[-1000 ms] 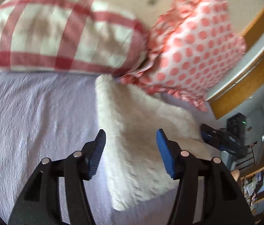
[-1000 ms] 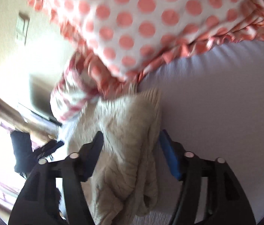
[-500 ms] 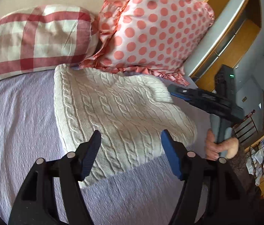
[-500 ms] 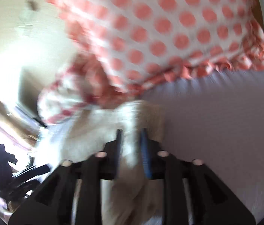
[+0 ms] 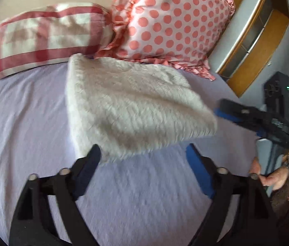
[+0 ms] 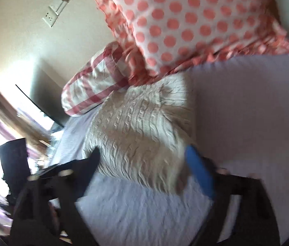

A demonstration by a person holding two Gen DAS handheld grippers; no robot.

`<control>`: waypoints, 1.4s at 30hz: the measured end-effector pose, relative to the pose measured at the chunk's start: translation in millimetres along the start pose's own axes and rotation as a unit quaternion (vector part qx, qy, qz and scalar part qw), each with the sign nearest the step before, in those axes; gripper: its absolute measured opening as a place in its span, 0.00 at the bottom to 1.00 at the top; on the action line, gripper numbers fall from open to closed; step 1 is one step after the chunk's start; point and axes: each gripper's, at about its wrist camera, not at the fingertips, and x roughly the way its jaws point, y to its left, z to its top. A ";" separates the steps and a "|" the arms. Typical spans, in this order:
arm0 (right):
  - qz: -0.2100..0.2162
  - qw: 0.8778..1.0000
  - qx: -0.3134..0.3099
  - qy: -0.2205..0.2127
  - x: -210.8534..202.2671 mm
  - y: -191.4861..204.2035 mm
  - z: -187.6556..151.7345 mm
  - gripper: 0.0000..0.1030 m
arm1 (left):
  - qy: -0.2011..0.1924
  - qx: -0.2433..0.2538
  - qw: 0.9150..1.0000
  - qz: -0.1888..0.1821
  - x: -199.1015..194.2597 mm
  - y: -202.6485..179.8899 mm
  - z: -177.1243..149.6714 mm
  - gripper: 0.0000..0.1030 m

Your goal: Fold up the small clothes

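Half a second ago the right gripper point(image 6: 142, 162) was clamped on the edge of the cream knit sweater point(image 5: 128, 106); its jaws now stand wide apart, released, with the folded sweater lying just ahead of and between them. Seen from the left wrist, the right gripper point(image 5: 222, 110) sits just off the sweater's right corner, apart from the cloth or barely at its edge; motion blur hides which. The left gripper point(image 5: 144, 155) is spread open as well, holding nothing, and the sweater's near edge lies just beyond its fingertips, closer to the left finger. Beyond the jaws, the sweater rests as a folded block on the lilac bedsheet point(image 5: 31, 112), its far edge touching the polka-dot pillow point(image 5: 175, 20) and lying beside the red checked pillow point(image 5: 42, 39). In the right wrist view the cable pattern shows on the sweater's top point(image 6: 140, 123).
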 end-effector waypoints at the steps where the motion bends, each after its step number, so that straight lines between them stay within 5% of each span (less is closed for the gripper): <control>1: -0.018 1.000 -0.009 -0.009 -5.6 5.1 -5.6 0.99 | -0.003 -0.003 1.000 0.017 -4.5 0.0 -7.1 0.94; 10: -0.171 0.979 -0.091 0.055 29.5 35.1 -61.7 0.99 | 0.033 -0.041 0.994 0.098 11.8 19.7 -37.5 0.94; 16: -0.206 0.970 -0.101 0.076 35.7 34.2 -79.9 0.99 | 0.045 -0.048 0.991 0.118 19.3 26.5 -41.8 0.94; 32: -0.227 0.964 -0.112 0.086 41.0 37.7 -89.7 0.99 | 0.052 0.002 0.981 0.185 36.3 8.8 -47.0 0.98; 42: -0.228 0.964 -0.111 0.084 39.8 35.8 -89.6 0.99 | 0.048 0.003 0.981 0.186 36.7 9.2 -47.7 0.98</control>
